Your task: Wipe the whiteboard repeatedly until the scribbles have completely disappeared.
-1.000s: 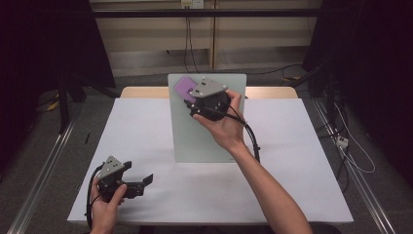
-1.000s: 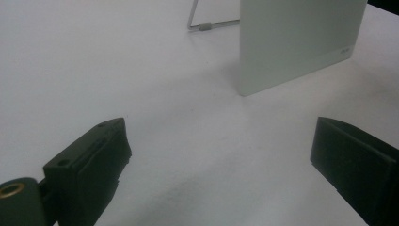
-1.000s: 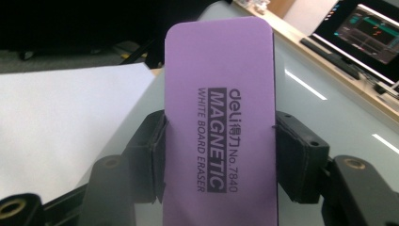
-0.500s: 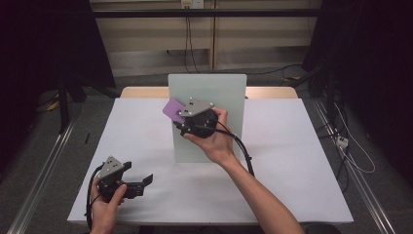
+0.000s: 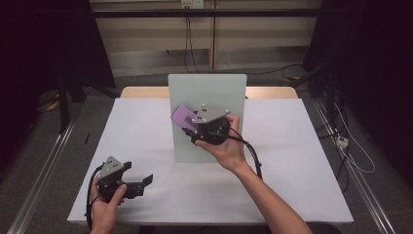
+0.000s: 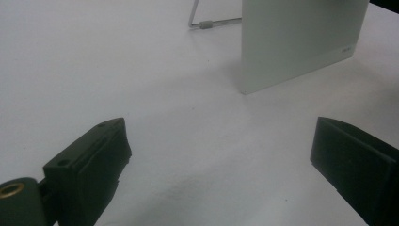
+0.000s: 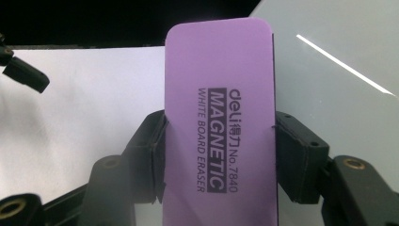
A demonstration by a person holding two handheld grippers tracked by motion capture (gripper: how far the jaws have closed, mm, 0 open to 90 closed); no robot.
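The right claw [image 7: 219,141] is clamped on a flat purple whiteboard eraser with rounded corners [image 7: 220,117]. Its two black jaws press on the long sides of the eraser, one on each side. Black letters run along the eraser's face. In the right gripper view the eraser stands straight up toward 12 o'clock, and a pale grey board surface lies behind it at 2 o'clock.

In the high view the right claw [image 5: 187,122] holds the purple eraser [image 5: 184,116] up against the front of the small pale grey whiteboard standing upright [image 5: 207,97] near the middle of the white table [image 5: 302,165]. The eraser sticks out of the claw toward 10 o'clock, over the left half of the board. I cannot tell if it touches the board.

The left claw [image 5: 143,183] sits low over the table at 7 o'clock from the board, well apart from it. Its jaws are wide apart, with bare table between them. In the left gripper view the board's lower corner [image 6: 291,52] stands at 1 o'clock, with a thin metal wire stand [image 6: 207,21] behind it at 12 o'clock.

There are no boxes, bowls or other holders on the table.
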